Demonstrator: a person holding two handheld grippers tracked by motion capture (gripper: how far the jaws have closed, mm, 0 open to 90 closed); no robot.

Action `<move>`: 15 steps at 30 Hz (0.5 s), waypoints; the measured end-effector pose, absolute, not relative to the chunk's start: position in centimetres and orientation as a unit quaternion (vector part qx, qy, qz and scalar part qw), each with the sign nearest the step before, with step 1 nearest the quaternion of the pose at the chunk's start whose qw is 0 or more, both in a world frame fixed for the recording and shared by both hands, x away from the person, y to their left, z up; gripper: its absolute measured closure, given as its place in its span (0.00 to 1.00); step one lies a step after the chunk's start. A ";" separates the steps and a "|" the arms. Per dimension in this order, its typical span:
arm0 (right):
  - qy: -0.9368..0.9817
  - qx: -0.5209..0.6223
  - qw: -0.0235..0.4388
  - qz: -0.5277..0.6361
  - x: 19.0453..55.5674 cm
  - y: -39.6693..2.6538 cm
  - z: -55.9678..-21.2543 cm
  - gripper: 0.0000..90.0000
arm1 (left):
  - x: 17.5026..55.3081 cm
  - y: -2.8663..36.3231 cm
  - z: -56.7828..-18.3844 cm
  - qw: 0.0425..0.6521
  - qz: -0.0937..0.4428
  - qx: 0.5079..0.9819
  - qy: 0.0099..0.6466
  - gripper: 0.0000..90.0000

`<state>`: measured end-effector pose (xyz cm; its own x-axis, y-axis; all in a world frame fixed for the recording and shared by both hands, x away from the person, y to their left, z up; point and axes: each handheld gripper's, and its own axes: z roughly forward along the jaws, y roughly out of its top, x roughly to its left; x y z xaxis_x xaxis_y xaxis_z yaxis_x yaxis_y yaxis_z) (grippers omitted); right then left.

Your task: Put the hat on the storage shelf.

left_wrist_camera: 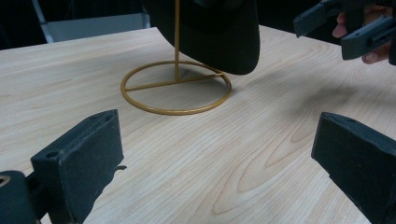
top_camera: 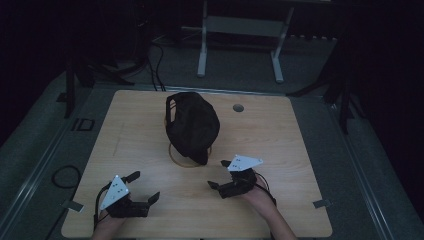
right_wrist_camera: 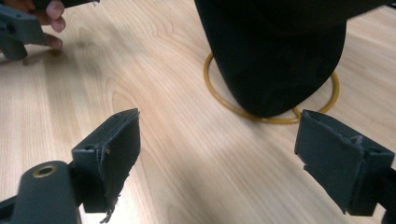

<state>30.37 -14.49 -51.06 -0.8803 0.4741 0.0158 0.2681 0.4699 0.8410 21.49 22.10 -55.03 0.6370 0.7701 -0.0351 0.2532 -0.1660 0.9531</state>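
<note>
A black cap (top_camera: 192,125) hangs on a gold stand (left_wrist_camera: 176,86) mid-counter (top_camera: 300,150). The right hand-held gripper (top_camera: 220,174), jaws spread and empty, sits nearer its brim; the left hand-held gripper (top_camera: 145,187), likewise released, waits farther back.

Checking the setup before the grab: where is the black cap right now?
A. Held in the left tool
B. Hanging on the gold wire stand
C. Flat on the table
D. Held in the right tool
B: the black cap hangs over the gold wire stand; both tools are open and apart from it.
</note>
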 end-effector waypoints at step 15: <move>0.851 0.219 0.114 0.463 29.3 -17.1 -53.0 0.16 | 21.6 21.9 -55.4 0.533 0.241 0.730 0.354 0.03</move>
<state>29.34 -17.12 -52.99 -0.8784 0.4778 0.0095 0.2675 0.4751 0.8383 21.62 21.88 -55.43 0.6332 0.7735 -0.0253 0.2603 -0.1821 0.9482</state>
